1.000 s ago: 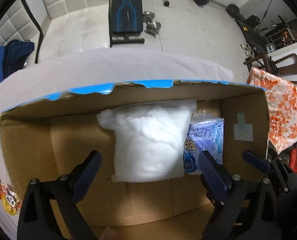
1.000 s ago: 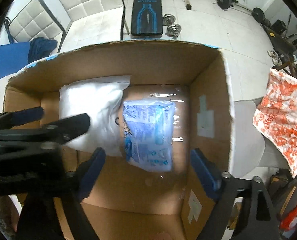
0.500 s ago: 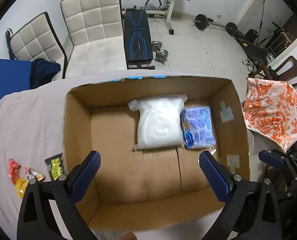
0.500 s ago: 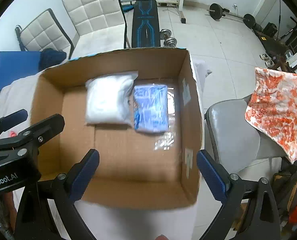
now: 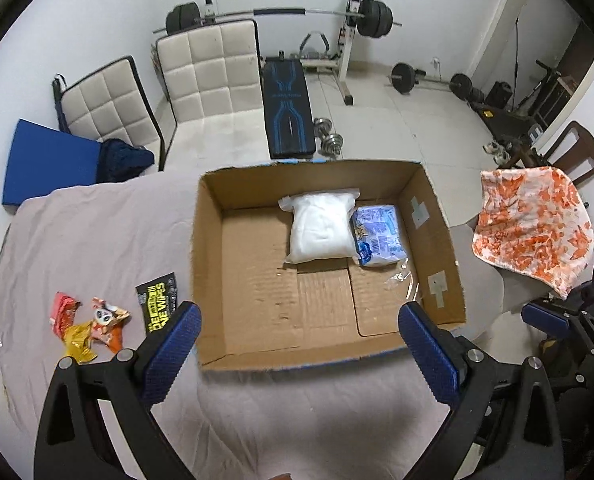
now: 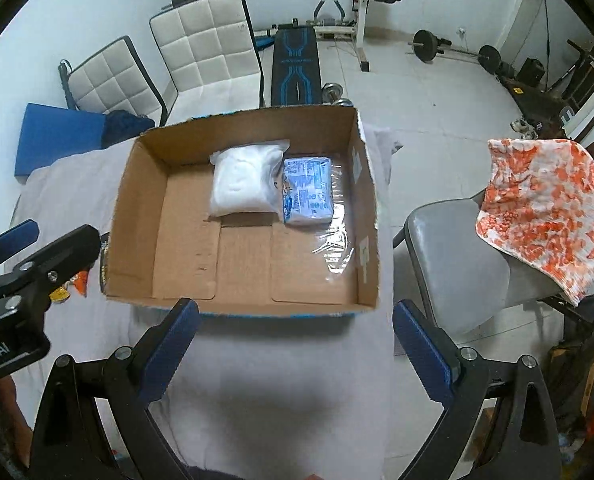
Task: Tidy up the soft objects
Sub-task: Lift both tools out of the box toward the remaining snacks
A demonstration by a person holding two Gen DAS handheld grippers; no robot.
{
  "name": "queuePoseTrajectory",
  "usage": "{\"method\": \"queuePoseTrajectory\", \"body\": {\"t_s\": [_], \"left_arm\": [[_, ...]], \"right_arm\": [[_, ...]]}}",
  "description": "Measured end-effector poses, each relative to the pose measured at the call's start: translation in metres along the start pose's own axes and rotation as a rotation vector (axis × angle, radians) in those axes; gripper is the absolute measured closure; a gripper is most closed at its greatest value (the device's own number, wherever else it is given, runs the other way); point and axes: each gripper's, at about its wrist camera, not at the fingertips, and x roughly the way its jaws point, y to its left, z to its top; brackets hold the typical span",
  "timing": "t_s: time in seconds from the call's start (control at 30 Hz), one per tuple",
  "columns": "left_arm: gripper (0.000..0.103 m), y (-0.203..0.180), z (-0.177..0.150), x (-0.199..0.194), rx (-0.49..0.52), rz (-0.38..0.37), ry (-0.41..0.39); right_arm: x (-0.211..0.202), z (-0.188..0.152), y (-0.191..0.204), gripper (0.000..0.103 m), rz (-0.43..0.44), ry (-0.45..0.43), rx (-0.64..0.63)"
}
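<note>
An open cardboard box [image 5: 205,240] [image 6: 133,216] stands on a table covered with a pale cloth. Inside, at its far right, a white soft pack [image 5: 323,226] [image 6: 243,184] lies beside a blue-and-white printed pack [image 5: 379,236] [image 6: 307,196], touching it. My left gripper [image 5: 299,336] is open and empty, above and before the box's near edge. My right gripper [image 6: 295,330] is open and empty, also before the near edge. A black wipes packet [image 5: 159,306] and several small snack wrappers [image 5: 87,326] lie on the cloth left of the box.
A grey chair [image 6: 457,264] with an orange-and-white cloth [image 6: 545,208] [image 5: 533,228] stands right of the table. Two white padded chairs [image 5: 201,80], a blue pad [image 5: 45,160] and a weight bench [image 5: 289,112] are behind. The left gripper shows at the right wrist view's left edge [image 6: 25,276].
Both grippers have pulled up and back out of the box, so the whole box and table now show. The two packs stay in place. Both grippers stay open.
</note>
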Motion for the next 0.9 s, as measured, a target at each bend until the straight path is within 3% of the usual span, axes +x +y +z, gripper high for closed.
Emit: {"method": "queuePoseTrajectory", "body": {"t_s": [0.27,0.47,0.67,0.9], "left_arm": [[0.002,-0.001,-0.017,-0.038,-0.015,-0.005,-0.048],[0.002,0.026,-0.024,-0.05,-0.075,-0.029,-0.049],[0.002,0.098,-0.034,-0.062,-0.144,0.011,-0.031],[0.002,0.231,-0.056,-0.058,-0.303,0.108,0.018]], "right_arm": [[-0.044,-0.013,0.001,0.004,0.019,-0.06,-0.006],[-0.06,-0.011,0.03,0.004,0.073,-0.077,-0.031],[-0.053,-0.002,0.109,0.004,0.154,-0.053,-0.107],[-0.001,0.012,0.24,0.004,0.272,0.065,-0.201]]}}
